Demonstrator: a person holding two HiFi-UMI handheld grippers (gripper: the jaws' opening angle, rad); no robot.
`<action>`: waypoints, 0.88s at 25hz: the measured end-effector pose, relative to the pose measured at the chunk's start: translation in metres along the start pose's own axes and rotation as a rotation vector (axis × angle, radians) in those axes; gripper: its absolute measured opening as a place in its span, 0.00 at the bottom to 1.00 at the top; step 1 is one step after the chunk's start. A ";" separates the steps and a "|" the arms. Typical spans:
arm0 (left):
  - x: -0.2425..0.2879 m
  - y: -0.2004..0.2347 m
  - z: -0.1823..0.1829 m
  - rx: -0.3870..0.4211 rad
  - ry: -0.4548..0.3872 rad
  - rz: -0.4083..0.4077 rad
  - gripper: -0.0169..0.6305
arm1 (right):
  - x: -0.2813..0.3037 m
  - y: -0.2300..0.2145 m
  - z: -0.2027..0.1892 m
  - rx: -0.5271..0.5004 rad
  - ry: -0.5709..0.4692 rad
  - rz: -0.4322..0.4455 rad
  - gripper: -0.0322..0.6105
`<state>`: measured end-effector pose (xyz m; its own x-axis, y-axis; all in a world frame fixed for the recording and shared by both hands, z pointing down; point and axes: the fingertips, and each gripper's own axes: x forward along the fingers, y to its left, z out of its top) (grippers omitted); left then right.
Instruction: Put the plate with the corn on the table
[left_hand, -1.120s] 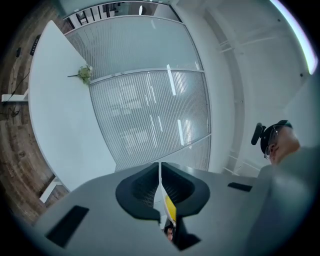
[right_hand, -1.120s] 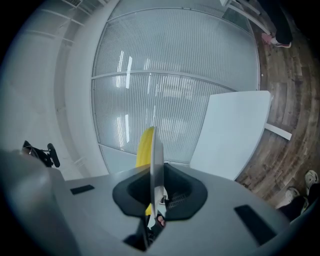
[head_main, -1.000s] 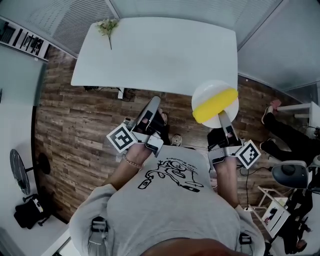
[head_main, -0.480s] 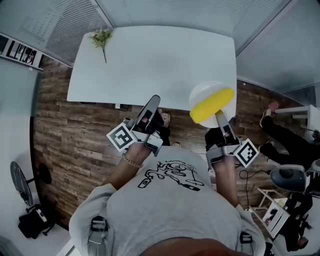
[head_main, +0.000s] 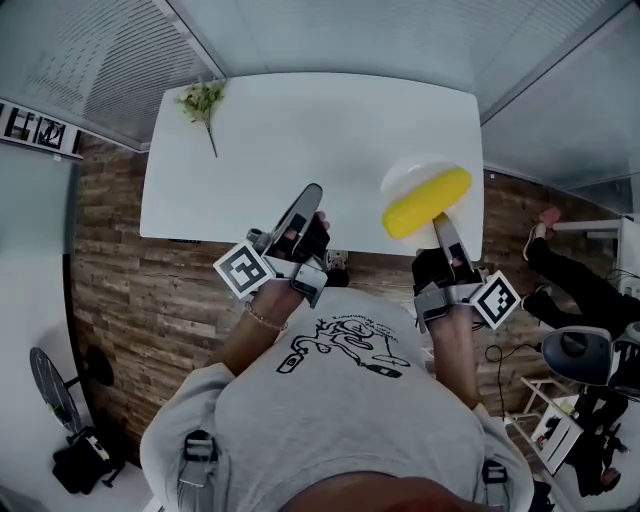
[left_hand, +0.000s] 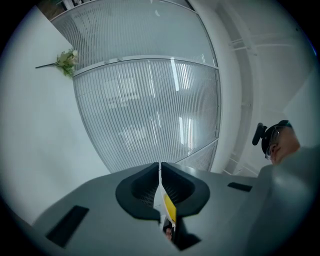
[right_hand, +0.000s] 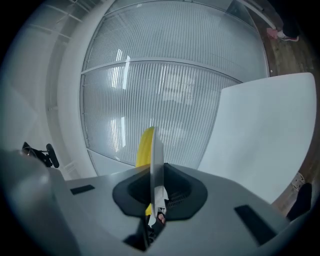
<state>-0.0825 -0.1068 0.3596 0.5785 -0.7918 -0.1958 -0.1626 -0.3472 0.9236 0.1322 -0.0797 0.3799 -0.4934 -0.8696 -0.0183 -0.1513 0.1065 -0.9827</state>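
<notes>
Arms were both stretched forward, elbows bent; right gripper (head_main: 438, 222) was clamped on the plate (head_main: 402, 180) rim, corn (head_main: 427, 201) just past its fingertips, over the table (head_main: 300, 130) edge. Meanwhile left gripper (head_main: 312, 190) was pinched shut, empty.

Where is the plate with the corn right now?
In the head view the plate is at the right, its near edge pinched in the right gripper, over the near right corner of the white table.

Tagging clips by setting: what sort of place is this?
Probably an office or studio room: a plain white table, wood-plank floor, and ribbed wall panels behind it.
</notes>
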 end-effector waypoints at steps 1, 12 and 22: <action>0.004 0.003 0.007 -0.001 0.001 -0.001 0.07 | 0.009 0.000 0.000 -0.002 0.000 0.001 0.09; 0.041 0.027 0.033 -0.019 0.031 0.003 0.07 | 0.058 -0.008 0.015 0.001 -0.016 0.001 0.09; 0.049 0.028 0.037 -0.036 0.050 -0.011 0.07 | 0.068 -0.006 0.016 0.003 -0.029 -0.001 0.09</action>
<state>-0.0883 -0.1738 0.3639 0.6191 -0.7620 -0.1899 -0.1283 -0.3367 0.9328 0.1130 -0.1469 0.3820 -0.4687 -0.8831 -0.0230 -0.1488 0.1046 -0.9833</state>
